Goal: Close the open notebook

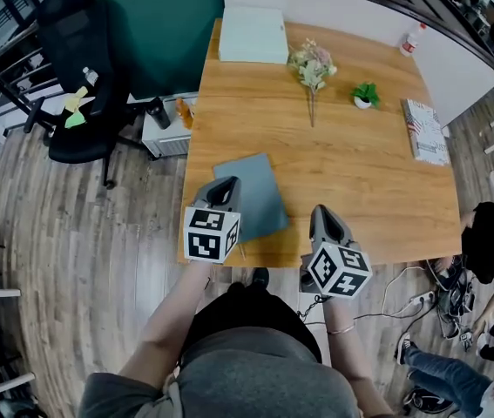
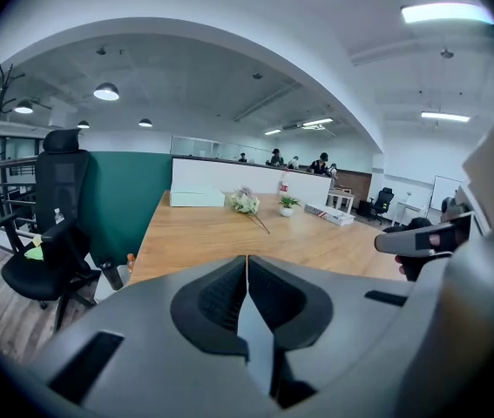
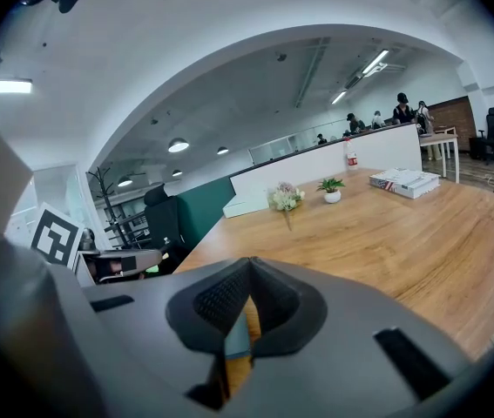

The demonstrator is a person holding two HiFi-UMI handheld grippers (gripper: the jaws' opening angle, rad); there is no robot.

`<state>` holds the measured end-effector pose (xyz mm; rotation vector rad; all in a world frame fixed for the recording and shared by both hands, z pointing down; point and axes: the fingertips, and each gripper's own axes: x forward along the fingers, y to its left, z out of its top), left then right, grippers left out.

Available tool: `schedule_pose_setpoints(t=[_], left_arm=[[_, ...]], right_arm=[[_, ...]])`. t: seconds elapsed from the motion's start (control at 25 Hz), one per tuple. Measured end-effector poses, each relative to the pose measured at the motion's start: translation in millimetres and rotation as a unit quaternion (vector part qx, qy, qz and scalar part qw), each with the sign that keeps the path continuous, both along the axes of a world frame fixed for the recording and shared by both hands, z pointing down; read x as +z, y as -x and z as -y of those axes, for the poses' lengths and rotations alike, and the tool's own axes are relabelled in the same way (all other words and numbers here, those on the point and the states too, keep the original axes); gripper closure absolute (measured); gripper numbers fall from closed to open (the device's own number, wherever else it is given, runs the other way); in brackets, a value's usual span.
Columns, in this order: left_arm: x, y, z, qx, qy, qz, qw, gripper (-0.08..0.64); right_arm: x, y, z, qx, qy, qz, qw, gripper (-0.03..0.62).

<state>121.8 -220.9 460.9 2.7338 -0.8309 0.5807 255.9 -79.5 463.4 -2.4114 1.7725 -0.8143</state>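
Beside the tips of the left gripper [image 1: 226, 184], left of the right gripper [image 1: 324, 213]: grey-blue notebook [image 1: 257, 192], flat on wooden table [image 1: 360, 181], apparently closed. Both jaw pairs pressed together, holding nothing. Closing judged done; next, only withdrawal.

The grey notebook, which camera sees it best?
The head view: the whole grey notebook lies flat near the front edge of the table. Both gripper views show only a thin grey sliver of it below their shut jaws.

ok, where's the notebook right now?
Head view: the notebook lies closed on the table, at its near left edge, just right of the left gripper; the flowers sit farther back.
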Motion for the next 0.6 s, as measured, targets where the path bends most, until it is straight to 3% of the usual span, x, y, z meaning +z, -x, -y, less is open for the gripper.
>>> schedule_pose_setpoints(t=[0.6], left_arm=[[-7,49,-2,-0.034,-0.011,-0.016,0.9992,0.534]], right_arm=[[-11,30,5,-0.051,-0.013,-0.010,0.999,0.589]])
